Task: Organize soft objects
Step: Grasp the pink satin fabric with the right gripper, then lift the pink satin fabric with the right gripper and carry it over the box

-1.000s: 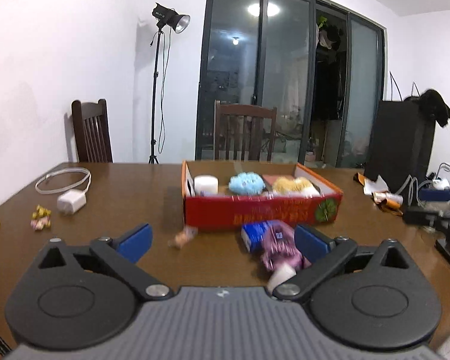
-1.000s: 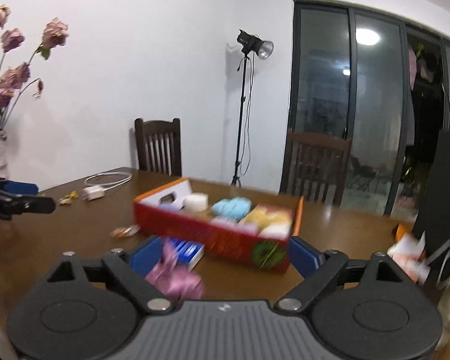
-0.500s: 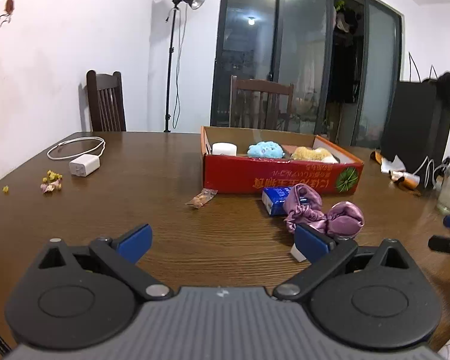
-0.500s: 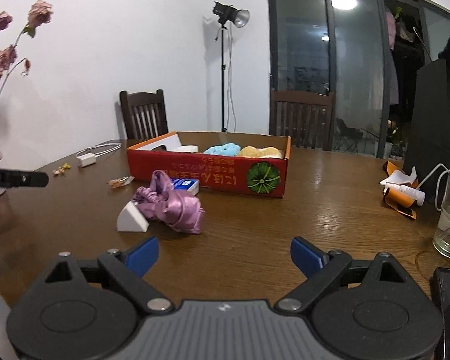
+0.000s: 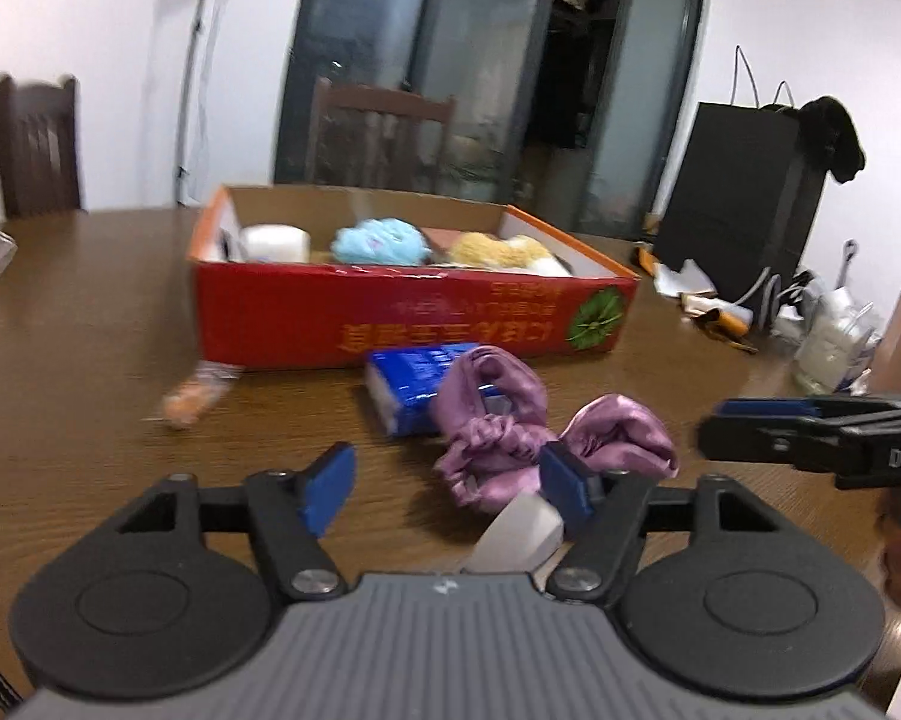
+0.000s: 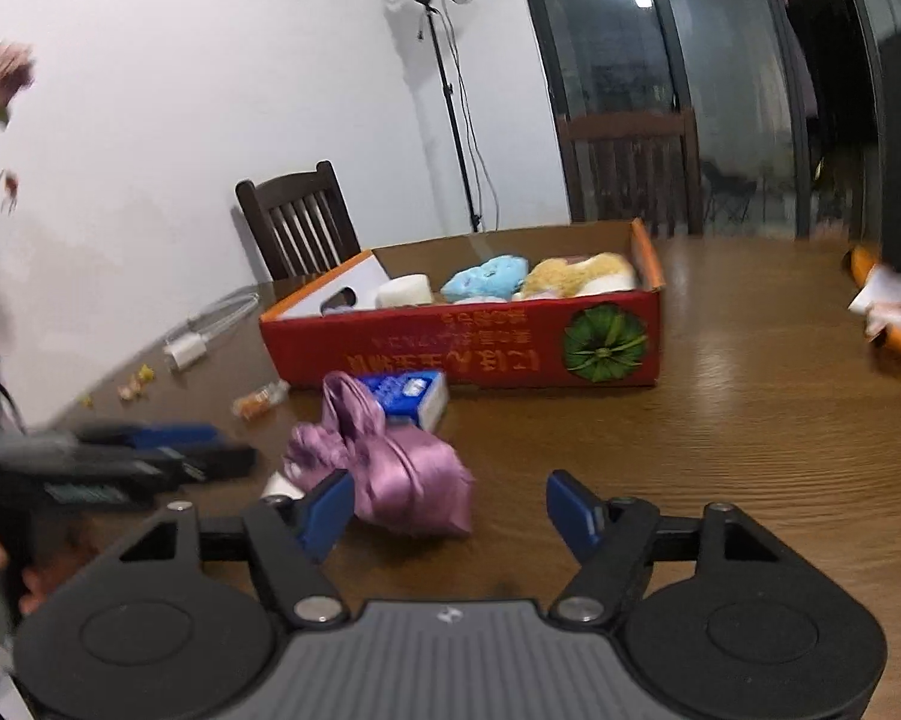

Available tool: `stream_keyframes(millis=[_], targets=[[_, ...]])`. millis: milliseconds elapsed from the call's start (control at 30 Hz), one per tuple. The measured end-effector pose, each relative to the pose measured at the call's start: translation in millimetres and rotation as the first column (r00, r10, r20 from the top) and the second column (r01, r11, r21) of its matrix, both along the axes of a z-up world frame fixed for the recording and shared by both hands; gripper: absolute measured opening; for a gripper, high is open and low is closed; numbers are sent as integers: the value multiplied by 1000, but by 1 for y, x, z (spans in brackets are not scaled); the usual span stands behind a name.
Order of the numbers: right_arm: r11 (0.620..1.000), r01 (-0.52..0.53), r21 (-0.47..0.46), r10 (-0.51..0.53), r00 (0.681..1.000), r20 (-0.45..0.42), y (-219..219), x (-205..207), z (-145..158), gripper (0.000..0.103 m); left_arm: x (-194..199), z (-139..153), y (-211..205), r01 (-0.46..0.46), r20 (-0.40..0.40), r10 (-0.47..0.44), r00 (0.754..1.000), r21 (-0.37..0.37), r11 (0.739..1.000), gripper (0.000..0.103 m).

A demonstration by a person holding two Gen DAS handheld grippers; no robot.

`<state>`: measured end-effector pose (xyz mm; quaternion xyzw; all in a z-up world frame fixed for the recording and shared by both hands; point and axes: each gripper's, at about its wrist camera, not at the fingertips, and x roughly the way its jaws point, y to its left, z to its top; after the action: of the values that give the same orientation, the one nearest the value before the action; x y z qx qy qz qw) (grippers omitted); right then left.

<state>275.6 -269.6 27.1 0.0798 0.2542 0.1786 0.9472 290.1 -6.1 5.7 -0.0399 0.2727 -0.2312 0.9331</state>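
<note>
Partly done: box (image 5: pixel 414 324) on counter (image 5: pixel 90 360) already holds white roll (image 5: pixel 273 243), blue puff (image 5: pixel 381 246), yellow plush (image 5: pixel 501 252). Outstanding: purple scrunchie (image 5: pixel 498 432), tissue pack (image 5: pixel 417 384), white wedge (image 5: pixel 519 531), loose before box. Left gripper (image 5: pixel 447 489), right gripper (image 6: pixel 450 510): jaws just narrowing, apart, nothing clamped.

Scrunchie (image 5: pixel 498 438) before box (image 5: pixel 402 318)

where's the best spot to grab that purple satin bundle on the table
Probably the puffy lobe of the purple satin bundle, taken from the near side. It bulges clear of the blue tissue pack and red box. The right hand-held gripper already faces it, jaws apart after closing partway, nothing pinched.
</note>
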Motion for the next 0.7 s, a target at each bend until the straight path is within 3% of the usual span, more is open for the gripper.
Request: stream_keyframes(millis=[33,133,200,300,533,700], targets=[[999,-8,34,9,1000,-12,2,9,0,65,7,-3,-2,14,-15,-14,1000,-21,1000,67],[999,1,39,0,999,-45,13,30,-7,54,26,-9,-4,44,-74,-49,996,-56,997,43],[1000,4,19,-3,997,-78,20,43,-14,34,31,-12,-2,40,-100,-50,994,-96,995,22],[999,-9,52,15,994,-108,20,53,-20,24,32,-14,-1,32,-83,-40,996,-100,995,13],[997,-16,76,25,993,-116,15,56,-22,13,37,-17,-3,17,-112,-29,993,-106,994,10],[996,-39,79,43,998,-53,16,37,0,11,16,6,1,30,-10,-32,999,-171,985,10]])
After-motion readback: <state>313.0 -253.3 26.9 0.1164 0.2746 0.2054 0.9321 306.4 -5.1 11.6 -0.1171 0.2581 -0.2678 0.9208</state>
